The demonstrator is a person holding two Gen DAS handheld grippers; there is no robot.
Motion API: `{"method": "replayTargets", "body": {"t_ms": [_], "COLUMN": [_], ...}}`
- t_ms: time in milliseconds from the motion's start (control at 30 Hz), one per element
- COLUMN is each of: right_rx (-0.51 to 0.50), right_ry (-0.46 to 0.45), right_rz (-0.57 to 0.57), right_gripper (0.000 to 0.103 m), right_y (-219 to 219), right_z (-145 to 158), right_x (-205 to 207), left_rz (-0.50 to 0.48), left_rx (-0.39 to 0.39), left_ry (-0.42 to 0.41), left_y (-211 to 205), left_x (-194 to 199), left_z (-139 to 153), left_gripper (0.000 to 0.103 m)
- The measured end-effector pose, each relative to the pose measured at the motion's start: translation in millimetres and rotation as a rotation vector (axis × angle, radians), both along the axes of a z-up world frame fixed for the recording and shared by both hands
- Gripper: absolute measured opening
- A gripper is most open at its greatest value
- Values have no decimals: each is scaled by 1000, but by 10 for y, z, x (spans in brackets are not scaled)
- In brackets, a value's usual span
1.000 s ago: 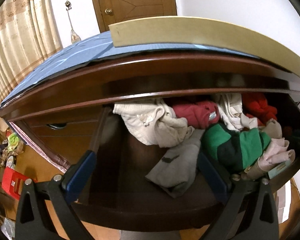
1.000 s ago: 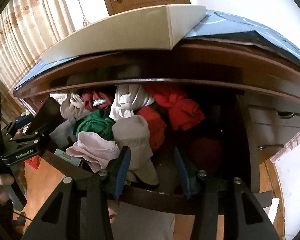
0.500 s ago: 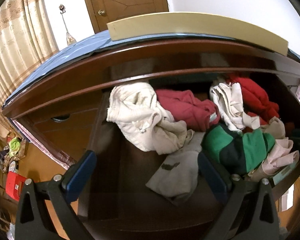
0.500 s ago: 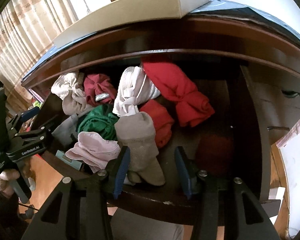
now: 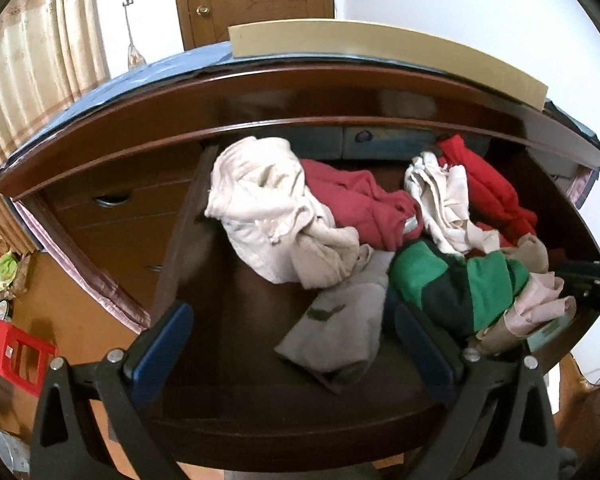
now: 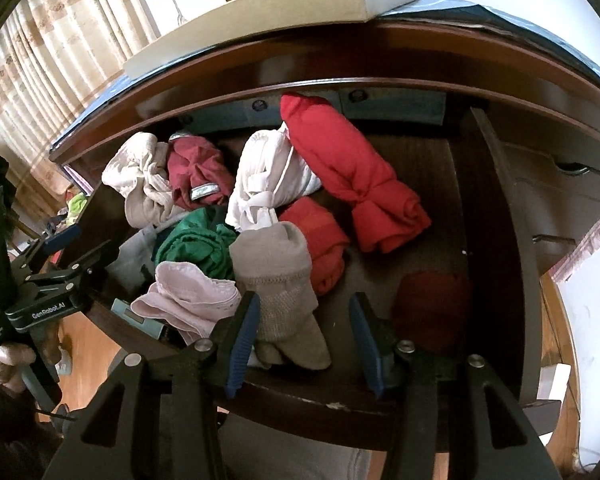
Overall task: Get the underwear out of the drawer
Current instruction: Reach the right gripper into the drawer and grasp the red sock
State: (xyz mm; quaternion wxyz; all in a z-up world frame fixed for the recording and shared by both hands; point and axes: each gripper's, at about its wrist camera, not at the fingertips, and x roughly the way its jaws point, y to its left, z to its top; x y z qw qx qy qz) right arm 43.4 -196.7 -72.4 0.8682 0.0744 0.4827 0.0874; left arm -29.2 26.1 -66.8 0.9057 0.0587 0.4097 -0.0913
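The dark wooden drawer [image 5: 260, 420] [image 6: 332, 404] stands pulled open and holds several rolled garments. In the left wrist view I see cream underwear [image 5: 268, 212], a maroon roll [image 5: 360, 204], a grey piece [image 5: 340, 328] and a green one [image 5: 452, 284]. My left gripper [image 5: 296, 344] is open above the drawer's front left, holding nothing. In the right wrist view a beige roll [image 6: 280, 288], a pink piece [image 6: 188, 296] and a bright red roll [image 6: 352, 172] lie in the drawer. My right gripper [image 6: 304, 340] is open above the front edge, beside the beige roll, holding nothing.
A flat beige box [image 5: 380, 44] [image 6: 260, 12] lies on the dresser's blue cover [image 5: 140, 76]. Closed drawers with handles sit on the left [image 5: 112, 200] and right [image 6: 572, 168]. A red stool [image 5: 16, 352] stands on the floor. A curtain [image 5: 40, 60] hangs at the left.
Both cameras have risen and tilted down, and the drawer shows more of its inside, right to its back wall. Both grippers stay open and empty.
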Motion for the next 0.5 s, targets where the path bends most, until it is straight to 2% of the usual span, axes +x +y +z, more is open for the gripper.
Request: {"method": "replayTargets", "body": {"t_ms": [500], "right_rx": [0], "right_ry": [22], "right_rz": [7], "right_gripper": [50], "right_y": [-12], "right_z": [-1], "right_x": [85], "left_rz": [3], "left_rx": [-2], "left_ry": [13], "left_y": [11], "left_x": [-42], "left_z": [5], "left_gripper": [102]}}
